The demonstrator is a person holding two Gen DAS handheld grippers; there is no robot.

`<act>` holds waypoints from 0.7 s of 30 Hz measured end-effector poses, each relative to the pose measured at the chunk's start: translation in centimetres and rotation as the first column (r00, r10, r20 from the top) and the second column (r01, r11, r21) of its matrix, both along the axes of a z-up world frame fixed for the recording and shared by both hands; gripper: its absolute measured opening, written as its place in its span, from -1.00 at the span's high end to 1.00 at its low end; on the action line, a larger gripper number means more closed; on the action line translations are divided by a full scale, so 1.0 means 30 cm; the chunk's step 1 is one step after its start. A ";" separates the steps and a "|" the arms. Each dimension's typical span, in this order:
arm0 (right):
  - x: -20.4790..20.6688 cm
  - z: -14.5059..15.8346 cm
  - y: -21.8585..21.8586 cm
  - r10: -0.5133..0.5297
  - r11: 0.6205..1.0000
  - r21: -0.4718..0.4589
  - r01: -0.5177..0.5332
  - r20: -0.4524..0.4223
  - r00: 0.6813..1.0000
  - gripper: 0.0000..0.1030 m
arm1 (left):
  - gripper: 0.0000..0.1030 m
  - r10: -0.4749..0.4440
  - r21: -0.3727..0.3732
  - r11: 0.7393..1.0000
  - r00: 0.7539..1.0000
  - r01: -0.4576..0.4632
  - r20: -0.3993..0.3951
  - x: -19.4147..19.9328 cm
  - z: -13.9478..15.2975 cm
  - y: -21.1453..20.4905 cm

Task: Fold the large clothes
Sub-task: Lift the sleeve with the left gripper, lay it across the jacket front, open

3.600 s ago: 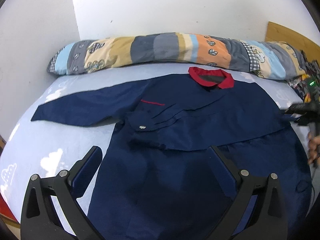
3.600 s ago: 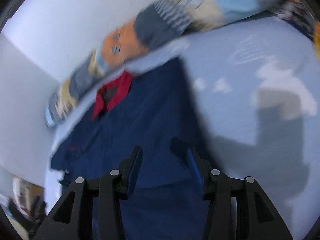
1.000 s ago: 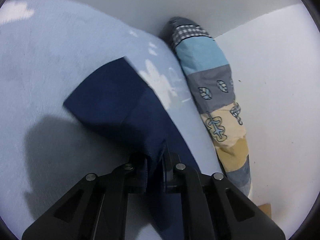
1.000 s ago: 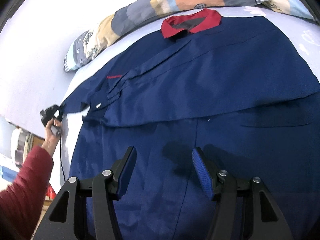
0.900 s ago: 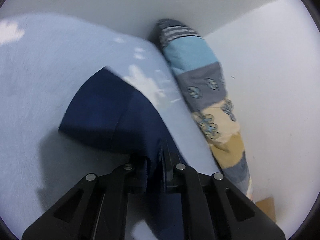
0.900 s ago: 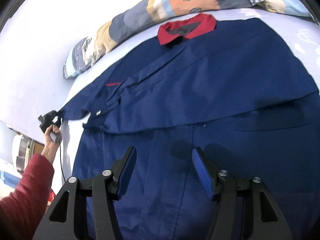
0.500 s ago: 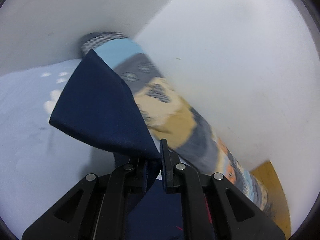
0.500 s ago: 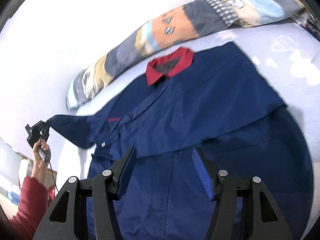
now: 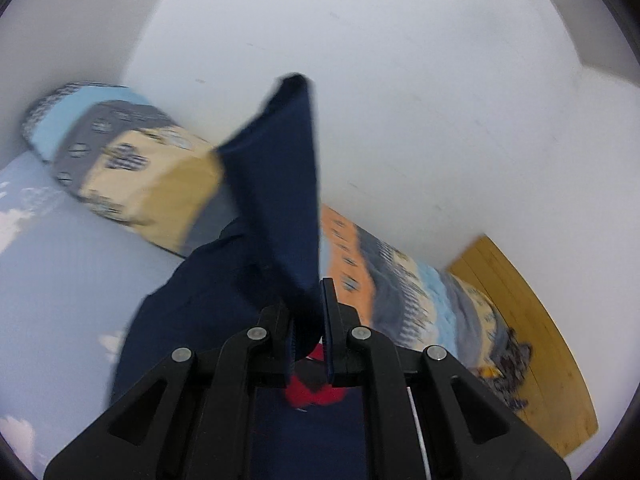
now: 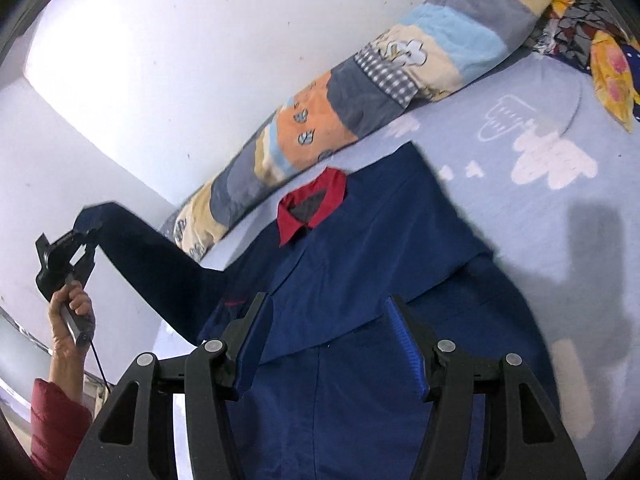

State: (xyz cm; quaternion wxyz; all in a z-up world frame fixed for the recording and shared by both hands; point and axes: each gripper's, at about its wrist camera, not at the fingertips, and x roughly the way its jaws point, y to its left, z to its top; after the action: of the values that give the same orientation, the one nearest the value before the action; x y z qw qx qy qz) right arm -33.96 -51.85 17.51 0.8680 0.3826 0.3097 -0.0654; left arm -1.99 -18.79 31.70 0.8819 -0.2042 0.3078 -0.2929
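A navy work shirt (image 10: pixel 360 264) with a red collar (image 10: pixel 316 204) lies on a light blue bed sheet (image 10: pixel 540 200). Its right sleeve is folded across the chest. My left gripper (image 9: pixel 306 312) is shut on the end of the left sleeve (image 9: pixel 280 200) and holds it raised in the air; the cuff stands up above the jaws. The right wrist view shows the same gripper (image 10: pixel 82 240) lifting the sleeve (image 10: pixel 160 264) at the left. My right gripper (image 10: pixel 330 340) is open and empty, hovering above the shirt's lower front.
A long patchwork bolster (image 10: pixel 360 100) lies along the white wall behind the shirt, also in the left wrist view (image 9: pixel 132 184). A wooden headboard (image 9: pixel 532 320) and a heap of colourful cloth (image 10: pixel 600 40) are at the right end of the bed.
My left gripper has lifted the sleeve end off the bed and swung it up and towards the shirt. My right gripper has stayed open and drawn back a little.
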 end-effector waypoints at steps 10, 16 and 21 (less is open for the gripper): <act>-0.102 0.033 -0.127 -0.064 0.997 0.058 0.061 0.063 0.996 -0.18 | 0.84 -0.213 0.074 0.974 0.976 0.216 -0.046 -0.201 -0.094 -0.561; -0.143 0.070 -0.146 -0.075 0.997 0.013 0.074 0.088 0.993 -0.18 | 0.84 -0.269 0.096 0.953 0.947 0.289 -0.175 -0.339 -0.353 -0.815; -0.167 0.063 -0.183 -0.096 0.995 0.034 0.094 0.088 0.991 -0.18 | 0.83 -0.260 0.222 0.918 0.922 0.328 -0.287 -0.437 -0.638 -0.977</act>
State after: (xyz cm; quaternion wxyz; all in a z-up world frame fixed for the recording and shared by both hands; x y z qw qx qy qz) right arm -38.96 -57.35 19.39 0.8711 0.4123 0.2530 -0.0848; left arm -15.11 -48.09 12.57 0.8003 -0.0706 0.4811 -0.3509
